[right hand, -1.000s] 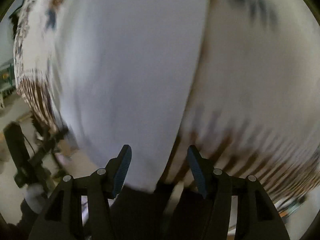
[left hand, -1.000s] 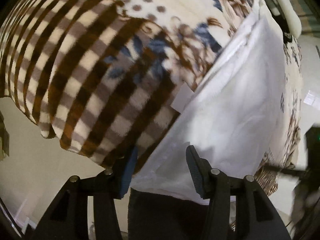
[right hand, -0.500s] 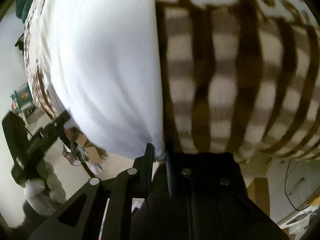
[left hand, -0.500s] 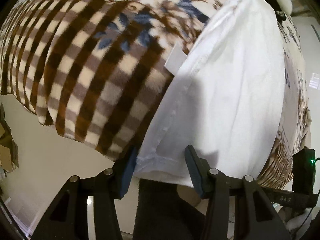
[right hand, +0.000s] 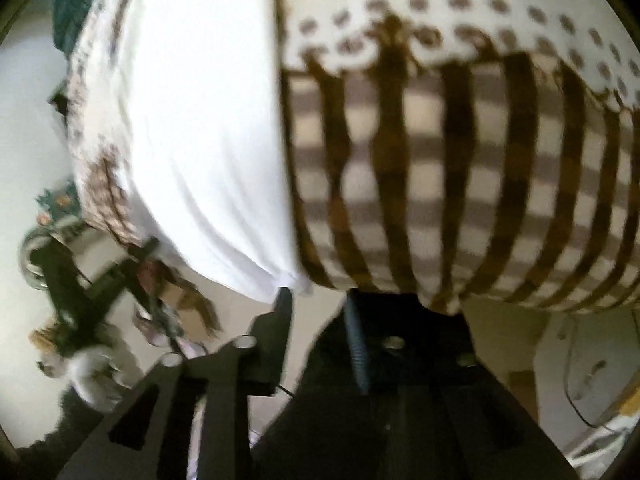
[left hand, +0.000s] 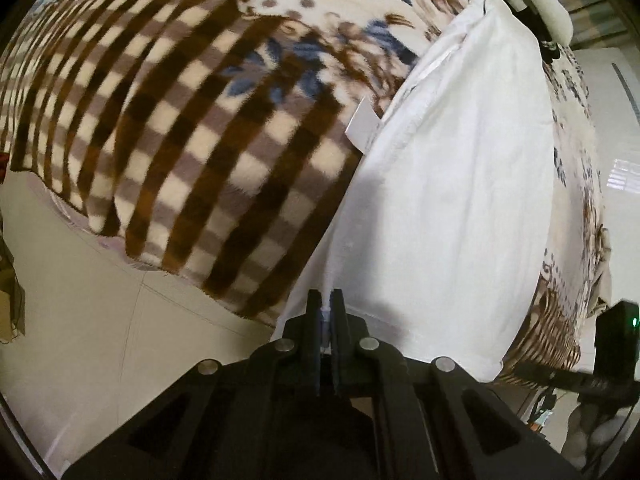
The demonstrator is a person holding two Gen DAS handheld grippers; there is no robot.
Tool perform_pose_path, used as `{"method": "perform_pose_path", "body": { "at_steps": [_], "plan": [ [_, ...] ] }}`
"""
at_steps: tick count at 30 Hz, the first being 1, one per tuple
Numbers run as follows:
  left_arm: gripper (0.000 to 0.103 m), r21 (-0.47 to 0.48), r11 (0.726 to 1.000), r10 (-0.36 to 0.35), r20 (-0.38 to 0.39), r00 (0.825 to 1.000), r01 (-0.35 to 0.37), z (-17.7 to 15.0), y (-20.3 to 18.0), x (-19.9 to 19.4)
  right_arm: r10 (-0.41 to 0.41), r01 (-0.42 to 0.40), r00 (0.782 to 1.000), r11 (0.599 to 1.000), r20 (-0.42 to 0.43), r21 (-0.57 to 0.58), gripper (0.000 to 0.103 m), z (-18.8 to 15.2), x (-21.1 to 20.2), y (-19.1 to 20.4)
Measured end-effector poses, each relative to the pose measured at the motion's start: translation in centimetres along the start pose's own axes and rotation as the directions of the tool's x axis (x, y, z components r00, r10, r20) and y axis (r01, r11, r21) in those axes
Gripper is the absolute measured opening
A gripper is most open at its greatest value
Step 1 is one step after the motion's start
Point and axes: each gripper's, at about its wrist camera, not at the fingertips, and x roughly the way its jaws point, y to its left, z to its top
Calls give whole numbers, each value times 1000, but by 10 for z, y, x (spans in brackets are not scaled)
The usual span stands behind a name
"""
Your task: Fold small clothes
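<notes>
Two wrist-cam fisheye views, both low at the near edge of a surface covered w/ a plush brown-check blanket [left hand: 192, 152]. A small white garment [left hand: 452, 184] lies flat on the blanket, long axis running away from the cams, w/ a white tag [left hand: 362, 126] sticking out at its left edge.

Left gripper [left hand: 329, 304]: half a sec ago its fingers stood apart, straddling the garment's near hem. Now they are pinched together on that hem, a thin strip of white cloth caught between them. So the left corner is secured.

Right gripper [right hand: 316, 304]: half a sec ago it looked clamped at the garment's near right corner. Now there is a clear gap between its fingers, and the white corner [right hand: 296, 280] sits just above the left finger, at most grazing it, not held. View is motion-blurred, so contact is hard to judge. The other gripper shows dimly at far left of this view.

Judgement: only one near corner is gripped. The right likely needs to re-grip its corner before both can lift the near hem and carry it toward the far end for the fold. Lifting w/ the left alone would skew the cloth.
</notes>
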Motion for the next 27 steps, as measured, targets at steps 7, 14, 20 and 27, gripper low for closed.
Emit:
{"method": "perform_pose_path", "body": {
  "at_steps": [7,14,20,27],
  "plan": [
    [2,30,999,20,6,1000,-20,9,-4,-3,129,-124,990,988,-50,93,5,1,43,-3],
    [2,16,1000,8,10,1000,-8,18,16,-12,1,4,995,999,-101,46,0,-17,54,-14],
    [7,-31,999,-32,-14,999,31,24,31,-32,-12,13,998,1000,-66,7,10,-25,15,-7],
    [53,-29,997,-67,133,989,71,48,21,-115,-24,29,993,999,118,-43,63,13,-90,30]
  ]
}}
